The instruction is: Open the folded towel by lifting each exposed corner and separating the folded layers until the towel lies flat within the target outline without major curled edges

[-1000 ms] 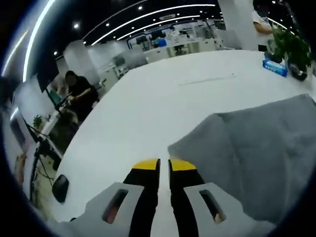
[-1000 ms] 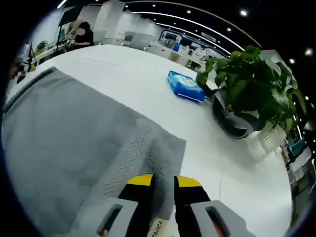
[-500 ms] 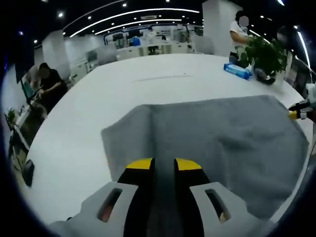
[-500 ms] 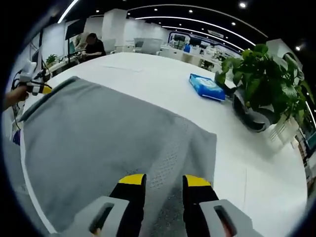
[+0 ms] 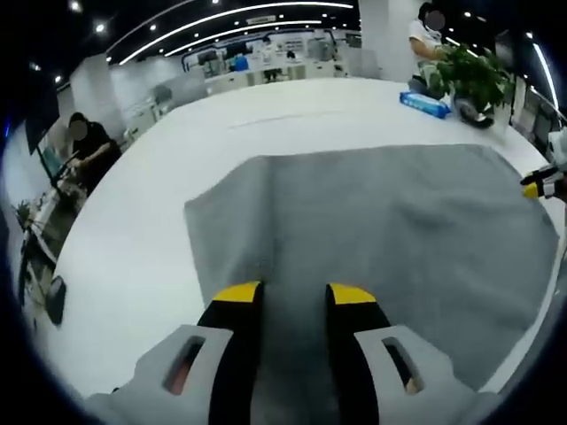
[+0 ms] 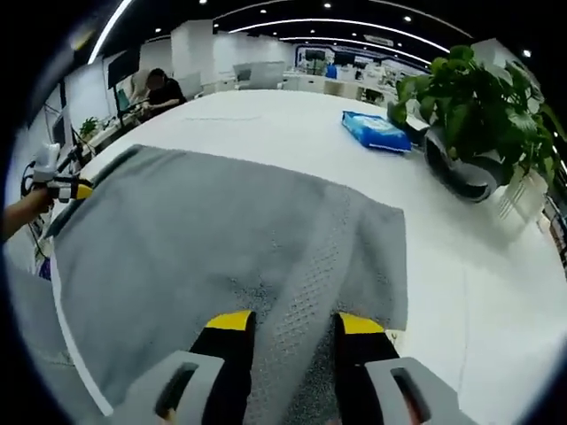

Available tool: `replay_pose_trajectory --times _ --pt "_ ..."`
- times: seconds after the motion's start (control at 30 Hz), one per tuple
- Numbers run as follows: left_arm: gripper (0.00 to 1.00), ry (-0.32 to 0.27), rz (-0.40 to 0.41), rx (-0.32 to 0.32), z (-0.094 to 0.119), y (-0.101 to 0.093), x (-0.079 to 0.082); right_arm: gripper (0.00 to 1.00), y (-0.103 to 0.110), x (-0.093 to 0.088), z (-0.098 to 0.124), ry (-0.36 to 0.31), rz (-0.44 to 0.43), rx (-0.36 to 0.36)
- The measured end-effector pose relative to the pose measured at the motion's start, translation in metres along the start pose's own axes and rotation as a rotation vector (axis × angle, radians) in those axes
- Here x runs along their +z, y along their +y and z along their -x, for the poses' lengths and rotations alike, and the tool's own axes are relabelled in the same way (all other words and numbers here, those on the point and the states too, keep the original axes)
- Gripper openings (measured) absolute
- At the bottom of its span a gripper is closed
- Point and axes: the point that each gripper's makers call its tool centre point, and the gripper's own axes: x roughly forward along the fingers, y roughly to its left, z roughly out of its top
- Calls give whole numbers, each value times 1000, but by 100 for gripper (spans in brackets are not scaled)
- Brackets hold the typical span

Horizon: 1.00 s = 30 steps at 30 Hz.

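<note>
- Mostly done, I judge: towel (image 5: 381, 221) lies spread on the table (image 5: 133, 239), no folds showing.
- My left gripper (image 5: 295, 294) and right gripper (image 6: 296, 322) hang over opposite ends, jaws apart, holding nothing.
- Left: checking edges; I can't see any outline.

A: What kind of room is this?

B: An open office. A dark ceiling carries long curved light strips (image 5: 239, 12) at twelve o'clock, with small round spotlights beside them.

A: And the furniture?

B: A broad white table (image 5: 133, 239) takes up the middle. Desks with monitors (image 6: 257, 75) stand far back. A white pillar (image 5: 89, 88) rises at ten o'clock in the left gripper view.

A: Anyone around?

B: A person in black (image 5: 84, 146) sits at nine o'clock. A leafy potted plant (image 6: 465, 97) stands at two o'clock in the right gripper view, a blue packet (image 6: 376, 131) near it.
</note>
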Motion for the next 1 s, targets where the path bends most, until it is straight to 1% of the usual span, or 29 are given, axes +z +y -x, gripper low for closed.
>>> replay_pose_trajectory --times 0.07,0.13,0.23,0.3,0.37,0.43,0.5,0.53,0.57,0.63,0.87,1.0 --pt "28 1 -4 4 -3 5 1 34 1 1 -1 2 19 -1" --pt "28 -5 5 3 -9 10 5 34 -1 2 -3 0 15 0" --pt "30 -10 19 -27 -17 13 12 34 -2 5 -5 -5 16 3" --pt "31 -3 12 -40 -20 14 15 34 -3 7 -6 -7 20 5" --pt "34 9 2 -45 -25 18 20 34 -4 9 -8 -13 20 6" --pt "43 19 8 -40 -30 23 22 34 -7 11 -9 -16 20 4" --pt "48 34 78 -78 -35 24 22 34 -12 13 -12 -19 18 2" --pt "49 21 108 -85 -37 26 23 34 -13 14 -12 -21 17 2" --pt "49 11 72 -73 -39 30 26 33 -15 16 -13 -22 16 2" --pt "53 7 53 -93 -43 29 30 33 -18 20 -15 -22 17 4" --pt "60 -4 18 -126 -58 27 46 33 -29 35 -25 -23 19 4" --pt "64 -28 13 -132 -67 26 56 33 -37 42 -31 -19 17 3"
